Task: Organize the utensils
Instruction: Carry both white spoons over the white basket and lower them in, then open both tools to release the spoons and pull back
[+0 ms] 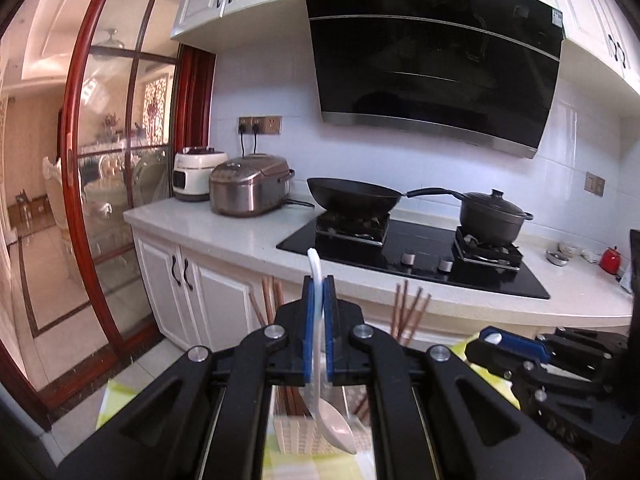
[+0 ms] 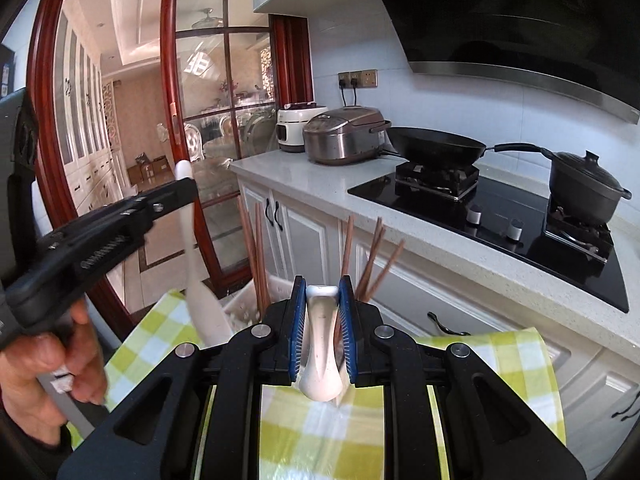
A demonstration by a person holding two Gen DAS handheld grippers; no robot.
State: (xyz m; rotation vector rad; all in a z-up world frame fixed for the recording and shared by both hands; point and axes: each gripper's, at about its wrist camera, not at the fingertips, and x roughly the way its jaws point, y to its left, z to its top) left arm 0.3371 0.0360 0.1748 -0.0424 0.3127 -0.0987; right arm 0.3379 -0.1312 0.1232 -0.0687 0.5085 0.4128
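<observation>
My left gripper (image 1: 319, 280) is shut on a white soup spoon (image 1: 334, 426), handle up, bowl hanging down over a white perforated utensil holder (image 1: 292, 436). Brown wooden chopsticks (image 1: 408, 312) stand in that holder. In the right wrist view the left gripper (image 2: 182, 184) holds the same spoon (image 2: 200, 296) above the holder (image 2: 244, 312). My right gripper (image 2: 322, 284) is shut on a second white soup spoon (image 2: 322, 344), held just above the holder, with chopsticks (image 2: 372, 256) behind it. In the left wrist view the right gripper (image 1: 490, 338) sits at the lower right.
A green and white checked cloth (image 2: 320, 432) covers the table under the holder. Behind are white cabinets (image 1: 180, 288), a counter with two rice cookers (image 1: 248, 190), a wok (image 1: 352, 196) and a lidded pot (image 1: 494, 212) on the black hob. A red-framed glass door (image 2: 208, 120) is at left.
</observation>
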